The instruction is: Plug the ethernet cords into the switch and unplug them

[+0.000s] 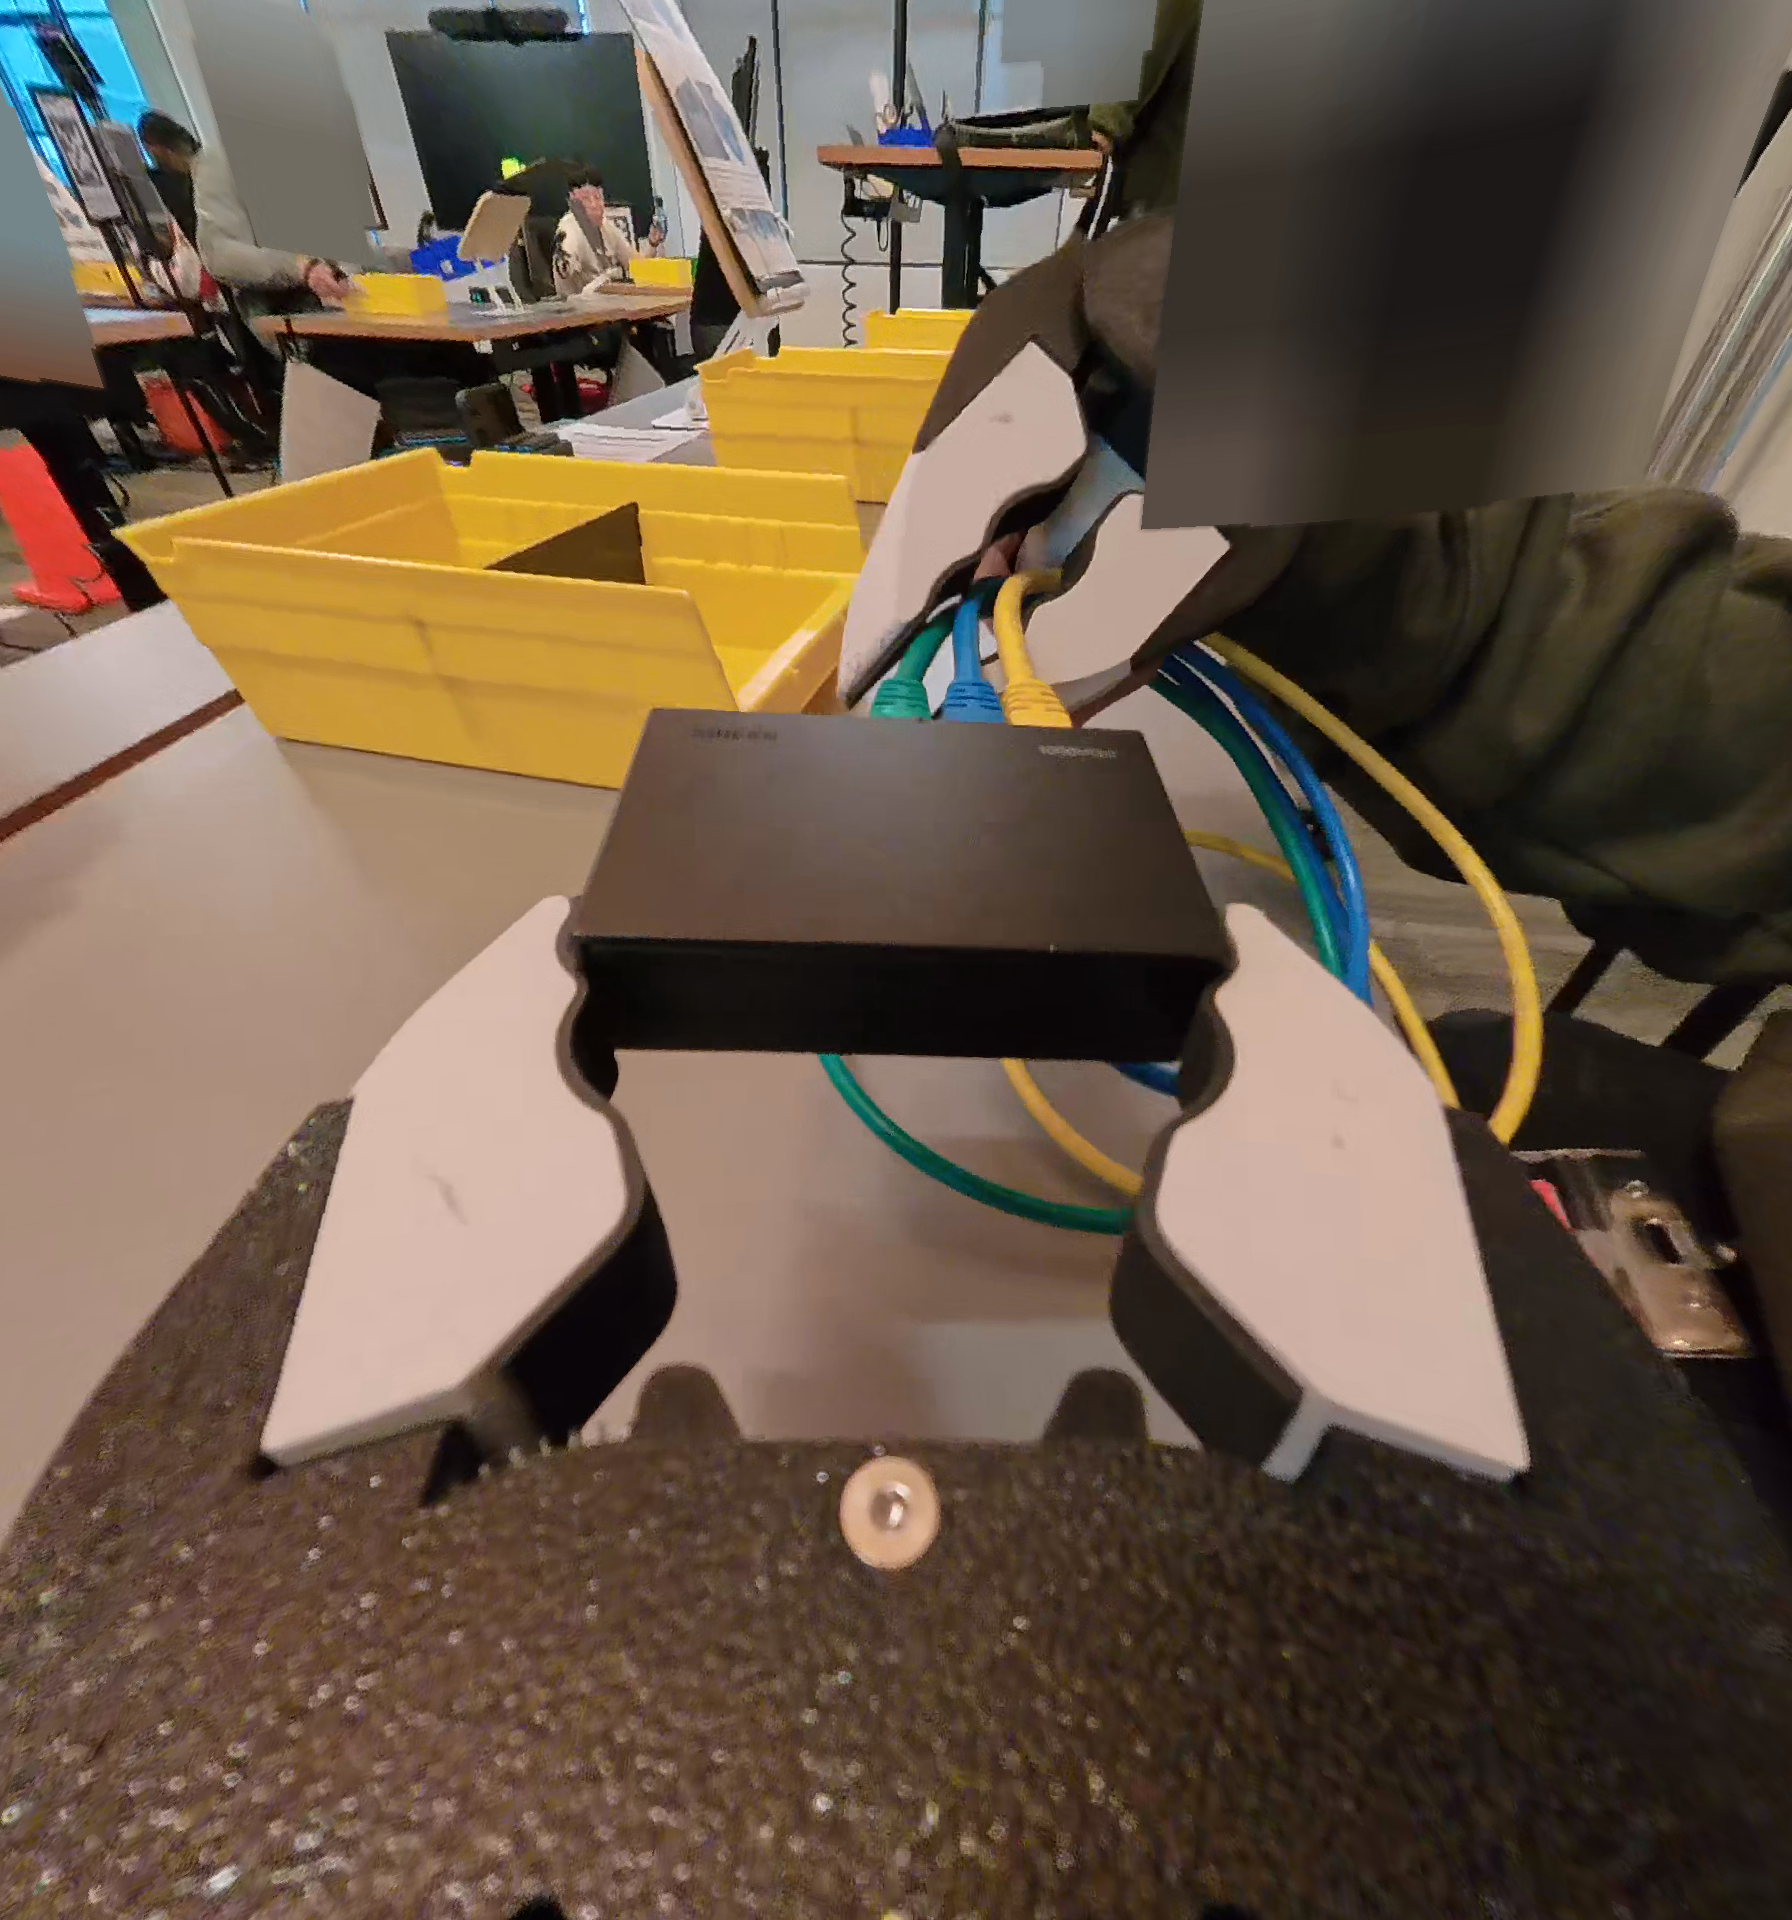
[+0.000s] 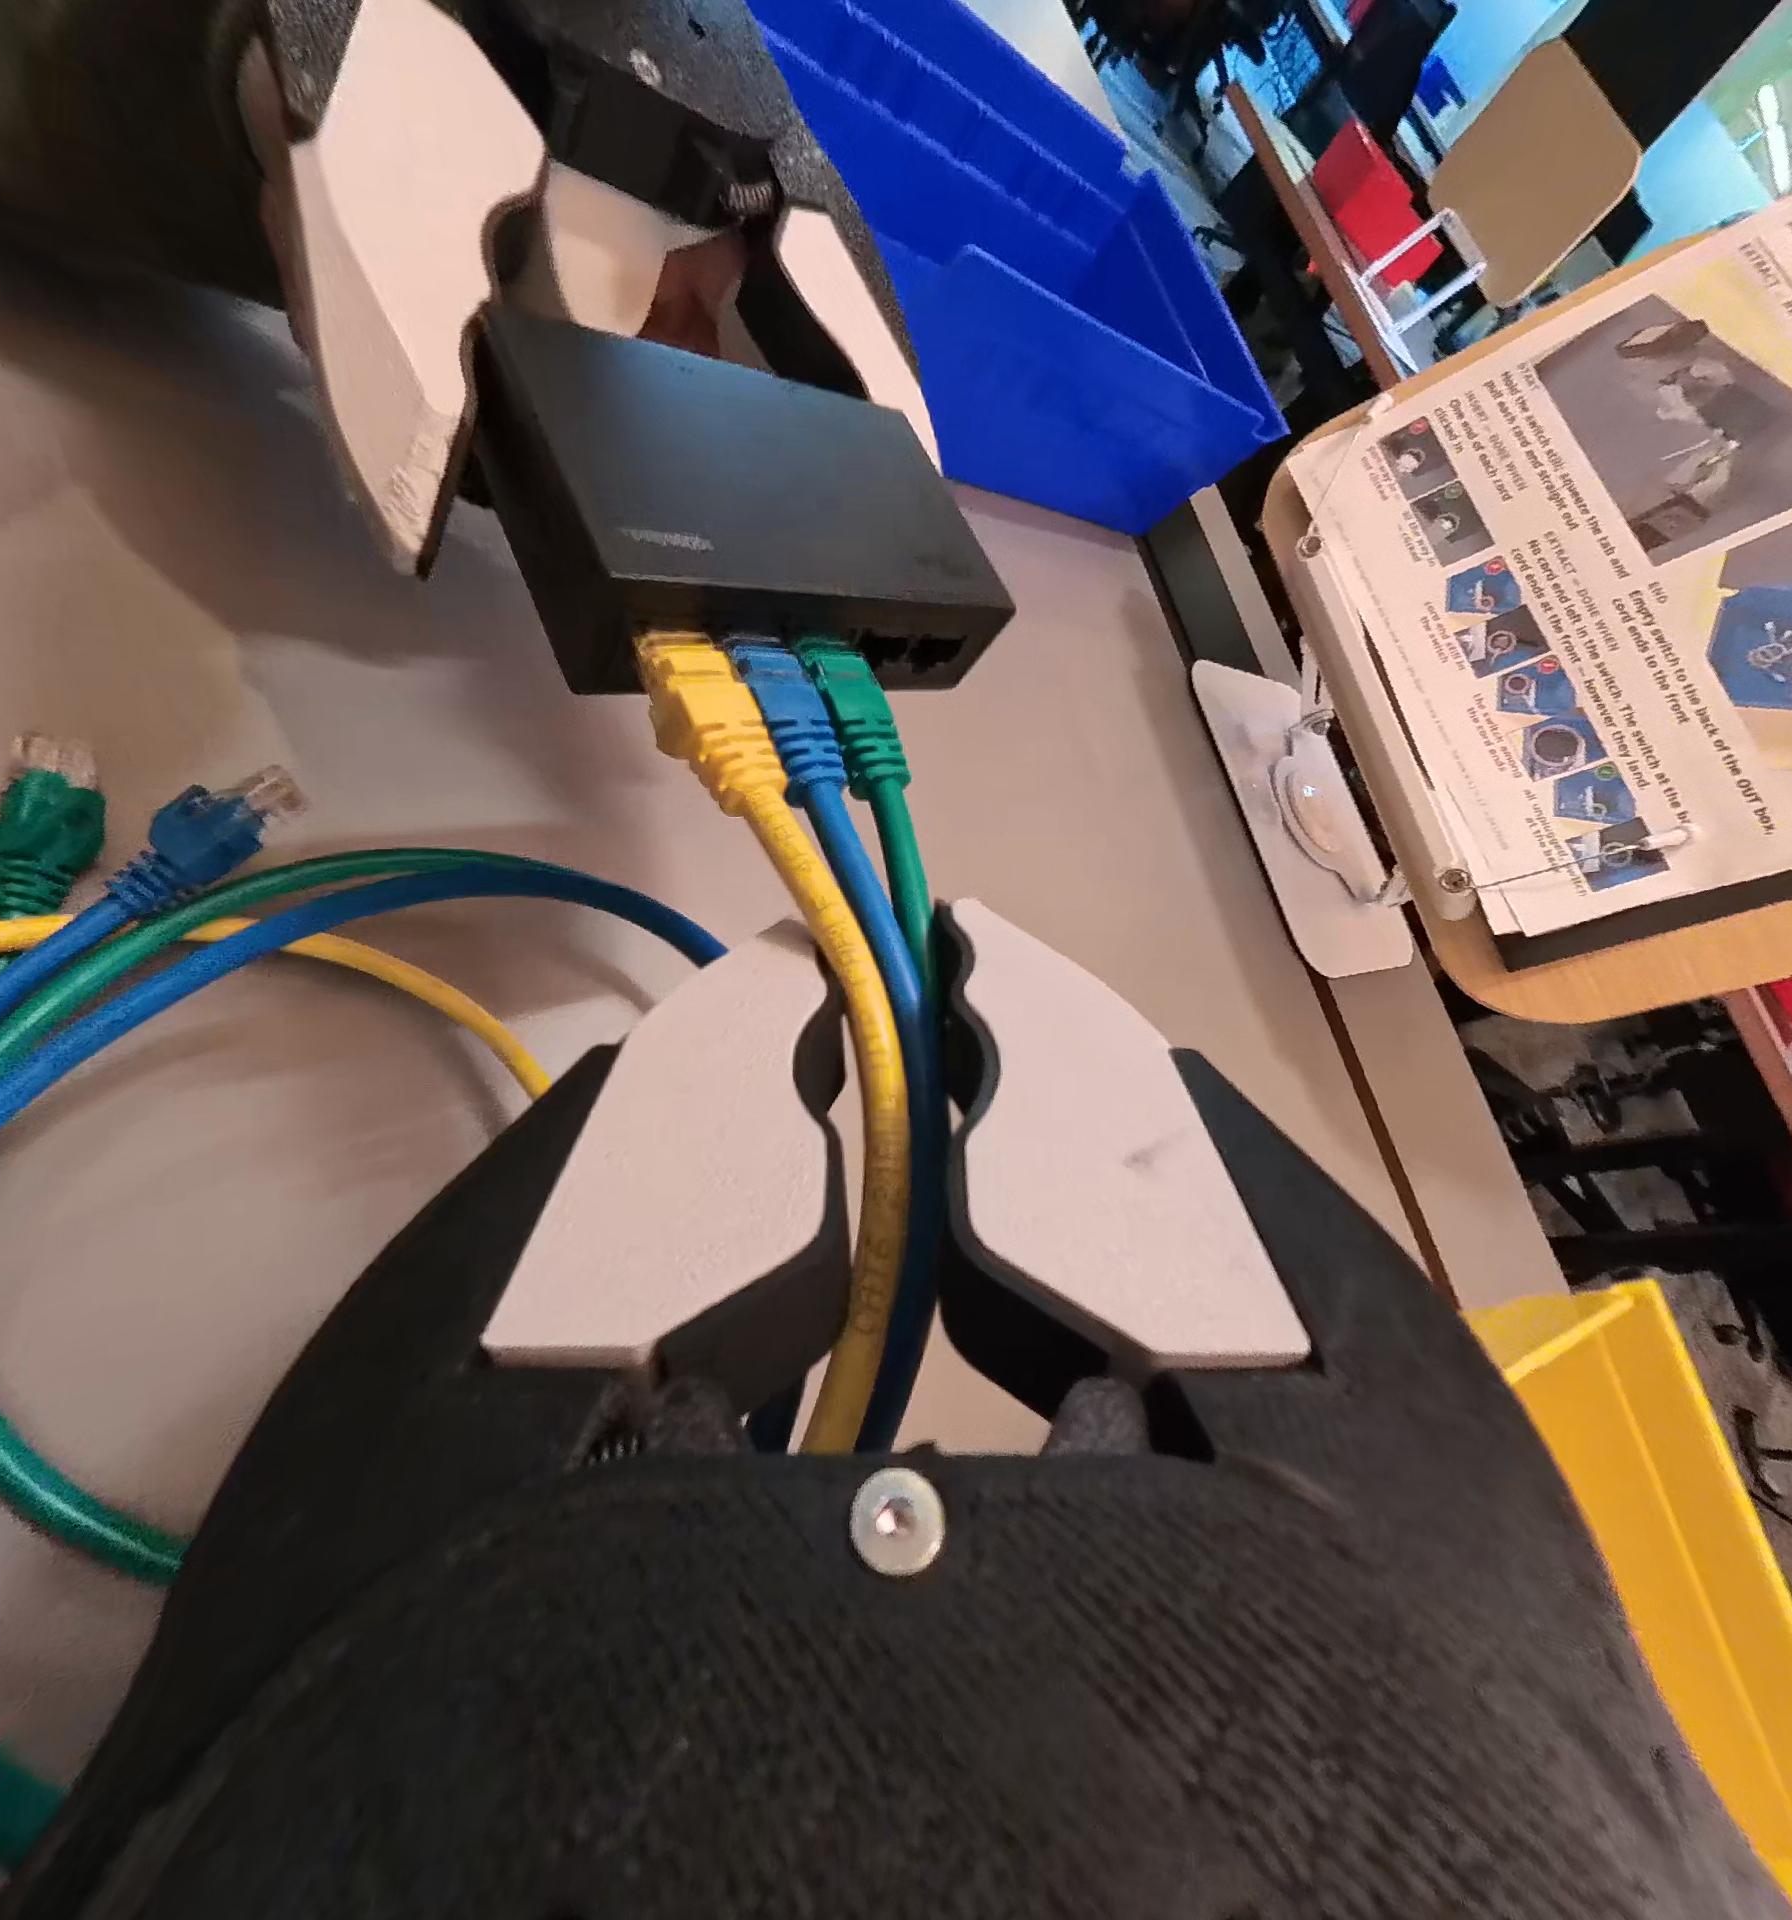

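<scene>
Where the right wrist view begins, nearest the lens, the right gripper [image 2: 887, 1003] is clenched on three cords together: yellow cord [image 2: 876, 1049], blue cord [image 2: 918, 1039] and green cord [image 2: 907, 883], all bunched between its grey fingers [image 2: 694, 1153].

Next out, the three plugs, yellow, blue, green in that order from the left, are seated side by side in the ports of the black switch [image 2: 736, 499]. Two ports to the right of the green plug stand open.

Left of the cords, on the grey table [image 2: 1058, 831], lie slack loops of all three colours, with a loose green plug [image 2: 40, 821] and a loose blue plug [image 2: 211, 826] just beside each other.

Beyond the switch, the left gripper [image 2: 601, 405] grasps its back end.

From the left wrist view: the left gripper [image 1: 897, 971] has its two grey fingers [image 1: 476, 1164] pressed on either side of the switch [image 1: 897, 842], whose near end is raised off the table [image 1: 196, 935]. Cord loops hang below and to the right.

Farther back:
- blue bin [image 2: 1068, 343], behind the switch
- clipboard with an illustrated sheet [image 2: 1557, 644], to the right
- yellow bin [image 1: 476, 613] with a dark divider, on the table
- more yellow bins, desks and seated people, well apart at the room's far side.
</scene>
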The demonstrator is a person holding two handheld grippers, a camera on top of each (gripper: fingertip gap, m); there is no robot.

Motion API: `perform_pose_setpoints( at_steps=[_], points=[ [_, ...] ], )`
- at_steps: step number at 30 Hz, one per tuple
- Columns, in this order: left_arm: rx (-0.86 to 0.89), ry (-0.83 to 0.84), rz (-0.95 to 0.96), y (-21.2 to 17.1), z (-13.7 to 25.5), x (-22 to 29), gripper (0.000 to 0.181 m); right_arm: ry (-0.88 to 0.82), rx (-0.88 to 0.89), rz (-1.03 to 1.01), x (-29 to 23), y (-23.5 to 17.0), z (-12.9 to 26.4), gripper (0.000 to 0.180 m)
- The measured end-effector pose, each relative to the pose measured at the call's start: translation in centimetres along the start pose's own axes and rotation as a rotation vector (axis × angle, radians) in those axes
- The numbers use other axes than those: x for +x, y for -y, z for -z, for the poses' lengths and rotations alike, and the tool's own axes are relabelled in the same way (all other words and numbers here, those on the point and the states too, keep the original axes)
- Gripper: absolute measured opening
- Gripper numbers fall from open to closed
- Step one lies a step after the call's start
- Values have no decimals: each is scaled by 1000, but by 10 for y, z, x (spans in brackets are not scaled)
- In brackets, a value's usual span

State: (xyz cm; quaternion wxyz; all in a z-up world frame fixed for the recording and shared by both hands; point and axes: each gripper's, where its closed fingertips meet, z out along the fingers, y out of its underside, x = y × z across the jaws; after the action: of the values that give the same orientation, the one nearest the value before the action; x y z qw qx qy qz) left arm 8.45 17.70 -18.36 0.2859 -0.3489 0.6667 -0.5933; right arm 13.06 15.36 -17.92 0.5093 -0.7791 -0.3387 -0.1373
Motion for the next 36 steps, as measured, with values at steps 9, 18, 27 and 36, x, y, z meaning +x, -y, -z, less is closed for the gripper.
perform_pose_setpoints(
  at_steps=[9,18,27,36],
  points=[
    [73,3,49,12,9,-3,106,-95,18,63,9,9,-4,24],
    [159,-49,272,18,14,-12,105,-182,-27,59,15,6,-8,43],
    [170,-34,342,22,16,-18,103,-384,-57,280,-15,36,-25,66],
    [193,-38,325,31,25,-17,104,-450,-84,491,-17,50,-30,14]
  ],
)
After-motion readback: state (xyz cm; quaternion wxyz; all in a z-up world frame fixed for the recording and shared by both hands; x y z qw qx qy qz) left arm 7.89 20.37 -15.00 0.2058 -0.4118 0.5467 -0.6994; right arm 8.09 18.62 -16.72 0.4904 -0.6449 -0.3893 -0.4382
